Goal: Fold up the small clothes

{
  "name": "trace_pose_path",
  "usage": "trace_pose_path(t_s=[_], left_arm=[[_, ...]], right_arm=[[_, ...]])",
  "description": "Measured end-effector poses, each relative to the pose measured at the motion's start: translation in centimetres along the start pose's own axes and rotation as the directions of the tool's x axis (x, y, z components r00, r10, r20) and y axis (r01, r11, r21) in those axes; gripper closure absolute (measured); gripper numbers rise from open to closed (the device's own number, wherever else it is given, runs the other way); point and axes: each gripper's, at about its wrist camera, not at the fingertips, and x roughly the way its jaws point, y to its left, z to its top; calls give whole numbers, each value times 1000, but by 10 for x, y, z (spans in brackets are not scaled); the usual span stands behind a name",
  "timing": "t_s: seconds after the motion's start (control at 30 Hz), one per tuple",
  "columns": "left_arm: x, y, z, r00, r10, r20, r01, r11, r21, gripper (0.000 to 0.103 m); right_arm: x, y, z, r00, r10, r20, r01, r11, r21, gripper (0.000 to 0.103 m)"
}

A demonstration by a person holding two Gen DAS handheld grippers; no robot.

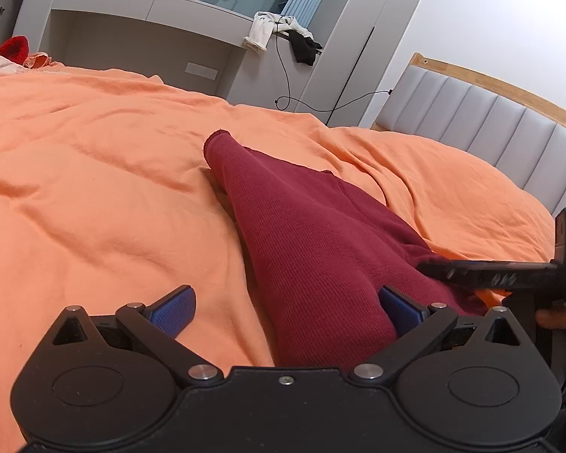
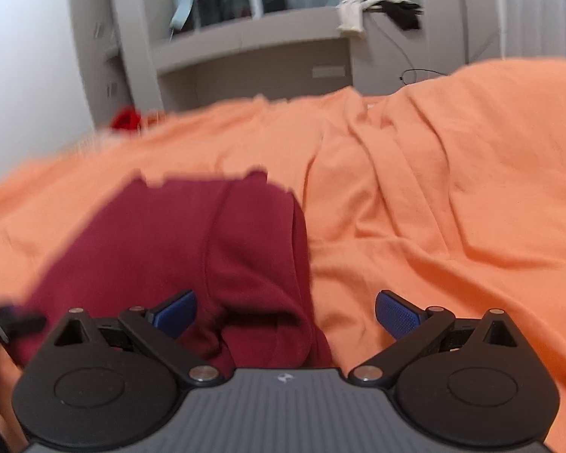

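A dark red knit garment lies folded lengthwise on the orange bedspread. My left gripper is open, its blue pads spread wide over the garment's near end. The right gripper shows in the left wrist view as a black finger at the garment's right edge. In the blurred right wrist view the same garment lies ahead and to the left. My right gripper is open over the garment's near right edge, holding nothing.
A grey padded headboard with a wooden rim stands at the right. Grey shelving with draped clothes and a hanging cable lies beyond the bed. A red item sits at the far left.
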Motion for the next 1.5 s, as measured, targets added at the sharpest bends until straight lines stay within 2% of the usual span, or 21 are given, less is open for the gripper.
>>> trace_pose_path(t_s=[0.07, 0.13, 0.2, 0.27, 0.37, 0.47, 0.63, 0.73, 0.87, 0.97, 1.03, 1.13, 1.27, 1.3, 1.37, 1.5], left_arm=[[0, 0, 0, 1000, 1, 1, -1, 1000, 0, 0], [-1, 0, -1, 1000, 1, 3, -1, 1000, 1, 0], [-1, -1, -1, 1000, 3, 5, -3, 1000, 2, 0], [-1, -1, -1, 1000, 3, 6, -3, 1000, 3, 1], [-1, -1, -1, 1000, 3, 6, -3, 1000, 3, 0], [-1, -1, -1, 1000, 4, 6, -4, 1000, 3, 1], [-1, -1, -1, 1000, 3, 5, -3, 1000, 3, 0], [-1, -1, -1, 1000, 4, 6, -4, 1000, 3, 1], [-1, -1, -1, 1000, 5, 4, -5, 1000, 2, 0], [-2, -2, -1, 1000, 11, 5, -11, 1000, 4, 0], [-3, -3, -1, 1000, 17, 8, -17, 1000, 9, 0], [-3, -4, -1, 1000, 21, 7, -21, 1000, 12, 0], [-4, -6, 0, 1000, 30, 5, -30, 999, 13, 0], [-4, -6, 0, 999, 32, 6, -32, 999, 14, 0], [-5, -7, 0, 999, 35, 7, -35, 999, 15, 0], [-5, -8, 0, 999, 37, 9, -37, 999, 15, 0]], right_arm=[[-5, -11, 3, 999, 3, 45, -8, 995, 100, 0], [-5, -24, 3, 999, -18, 45, 9, 983, 182, 0], [3, -33, 1, 999, -30, -14, 33, 968, 249, 0], [13, -37, -2, 997, -39, -71, 57, 964, 259, 0], [16, -26, -4, 992, -77, -100, 92, 983, 156, 0], [16, -10, -6, 987, -142, -74, 144, 989, 26, 0], [10, 9, -12, 978, -210, 2, 208, 967, -149, 0], [3, 16, -12, 975, -217, 44, 221, 956, -191, 0], [-3, 10, 0, 983, -171, 71, 177, 980, -90, 0], [-3, 2, 9, 993, -82, 83, 79, 996, 38, 0], [3, -6, 13, 997, -27, 70, 18, 993, 116, 0], [18, -24, 15, 997, 66, 43, -75, 960, 270, 0], [41, -53, 5, 983, 180, 38, -175, 854, 490, 0], [44, -57, 2, 982, 182, 46, -180, 839, 513, 1], [46, -60, -1, 983, 176, 51, -176, 837, 518, 3], [46, -47, -4, 989, 143, 36, -144, 887, 439, 4]])
